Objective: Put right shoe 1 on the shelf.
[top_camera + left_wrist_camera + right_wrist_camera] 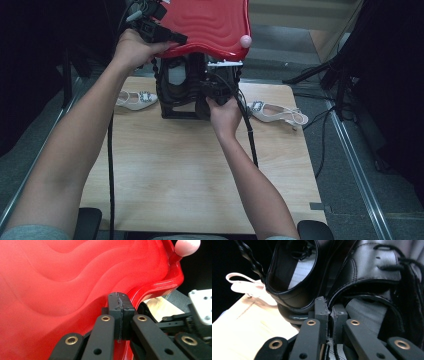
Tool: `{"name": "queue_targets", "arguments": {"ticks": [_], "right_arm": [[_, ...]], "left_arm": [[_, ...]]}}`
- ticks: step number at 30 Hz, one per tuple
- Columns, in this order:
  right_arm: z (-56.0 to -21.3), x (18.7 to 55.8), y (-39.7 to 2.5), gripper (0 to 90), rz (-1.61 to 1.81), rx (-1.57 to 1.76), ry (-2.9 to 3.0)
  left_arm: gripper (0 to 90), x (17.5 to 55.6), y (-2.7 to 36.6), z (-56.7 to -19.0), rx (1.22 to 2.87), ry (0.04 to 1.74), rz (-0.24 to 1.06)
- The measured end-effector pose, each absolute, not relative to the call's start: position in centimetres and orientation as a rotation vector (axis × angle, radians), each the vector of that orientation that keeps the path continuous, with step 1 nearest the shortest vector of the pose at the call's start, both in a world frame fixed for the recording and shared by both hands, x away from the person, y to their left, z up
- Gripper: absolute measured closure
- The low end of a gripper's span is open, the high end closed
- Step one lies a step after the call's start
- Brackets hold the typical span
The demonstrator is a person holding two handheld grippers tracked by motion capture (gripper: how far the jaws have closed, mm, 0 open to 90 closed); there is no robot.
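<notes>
Two grippers were at work at the far edge of the wooden table (pixel 200 170), each held in one of the person's hands. The left gripper (pixel 167 36) was raised above the table, its jaws pinched flat onto the near rim of a glossy red lid (pixel 210 22) with a rippled surface; in the left gripper view the two pads met with no gap right at that rim (pixel 119 312), and a small pale pink knob (pixel 187 246) stood at the lid's far corner. The lid was tilted up over a black box (pixel 172 100) standing on the table's back edge. The right gripper (pixel 216 92) reached in at the front of that box, low under the lid. In the right gripper view its jaws were drawn together on the thin rim of a black leather shoe (pixel 362 277), the pads (pixel 322 315) nearly touching with the edge squeezed between them, while a second black shoe (pixel 289 277) lay just beside it to the left. A white slingback shoe (pixel 136 99) with a jewelled buckle lay on the table left of the box, and its mate (pixel 277 112) lay to the right, both apart from the box. A black cable (pixel 251 137) trailed from the right gripper along the person's forearm.
</notes>
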State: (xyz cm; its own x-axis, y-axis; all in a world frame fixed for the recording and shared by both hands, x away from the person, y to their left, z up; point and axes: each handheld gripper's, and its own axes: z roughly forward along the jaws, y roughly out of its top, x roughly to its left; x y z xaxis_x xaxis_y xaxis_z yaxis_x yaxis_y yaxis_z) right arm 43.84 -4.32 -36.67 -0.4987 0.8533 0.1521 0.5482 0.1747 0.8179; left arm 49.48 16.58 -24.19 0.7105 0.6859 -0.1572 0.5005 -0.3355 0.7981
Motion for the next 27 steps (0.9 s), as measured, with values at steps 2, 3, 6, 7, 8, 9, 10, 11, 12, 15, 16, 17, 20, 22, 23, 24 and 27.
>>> {"name": "queue_targets", "arguments": {"ticks": [2,3,6,7,8,9,10,11,12,15,16,17,20,22,23,24,27], "right_arm": [[-37.3,44.1,-3.8,87.0,1.206,1.335,2.155],[-37.5,44.1,-3.6,86.8,1.195,1.328,2.156],[-37.6,44.2,-3.2,85.9,1.182,1.336,2.149],[-37.5,44.3,-3.1,84.2,1.184,1.338,2.153],[-37.6,44.5,-3.1,81.1,1.198,1.347,2.162],[-37.7,44.7,-3.1,79.3,1.213,1.368,2.186],[-37.8,44.7,-3.2,78.7,1.224,1.372,2.19],[-37.8,44.7,-3.1,78.4,1.226,1.37,2.183],[-37.8,44.7,-3.1,78.1,1.219,1.36,2.187],[-37.8,44.8,-3.0,74.5,1.224,1.373,2.207],[-37.7,44.8,-3.0,72.8,1.229,1.37,2.215],[-37.7,44.8,-3.0,71.6,1.226,1.371,2.222],[-37.7,44.9,-3.1,70.1,1.22,1.359,2.232],[-37.6,44.9,-3.2,68.4,1.226,1.376,2.231],[-37.6,44.9,-3.2,67.3,1.225,1.378,2.234],[-37.5,44.9,-3.3,66.4,1.231,1.372,2.238],[-37.3,44.8,-3.6,64.4,1.257,1.392,2.248]], "left_arm": [[90.0,49.5,16.6,-24.2,2.008,0.906,0.258],[90.0,49.5,16.6,-24.2,2.008,0.907,0.258],[90.0,49.5,16.6,-24.2,2.004,0.912,0.257],[90.0,49.5,16.6,-24.2,2.003,0.913,0.256],[90.0,49.5,16.6,-24.2,2.003,0.914,0.255],[90.0,49.4,16.6,-24.2,2.0,0.915,0.256],[90.0,49.4,16.6,-24.2,1.999,0.916,0.257],[90.0,49.4,16.6,-24.3,1.997,0.918,0.256],[90.0,49.4,16.6,-24.3,1.997,0.918,0.256],[90.0,49.4,16.6,-24.2,1.996,0.922,0.256],[90.0,49.4,16.6,-24.2,1.996,0.924,0.255],[90.0,49.4,16.6,-24.2,1.995,0.924,0.255],[90.0,49.4,16.6,-24.3,1.994,0.925,0.257],[90.0,49.4,16.6,-24.3,1.994,0.925,0.258],[90.0,49.4,16.6,-24.3,1.994,0.925,0.258],[90.0,49.4,16.6,-24.3,1.994,0.924,0.258],[90.0,49.4,16.6,-24.2,1.996,0.923,0.26]]}}
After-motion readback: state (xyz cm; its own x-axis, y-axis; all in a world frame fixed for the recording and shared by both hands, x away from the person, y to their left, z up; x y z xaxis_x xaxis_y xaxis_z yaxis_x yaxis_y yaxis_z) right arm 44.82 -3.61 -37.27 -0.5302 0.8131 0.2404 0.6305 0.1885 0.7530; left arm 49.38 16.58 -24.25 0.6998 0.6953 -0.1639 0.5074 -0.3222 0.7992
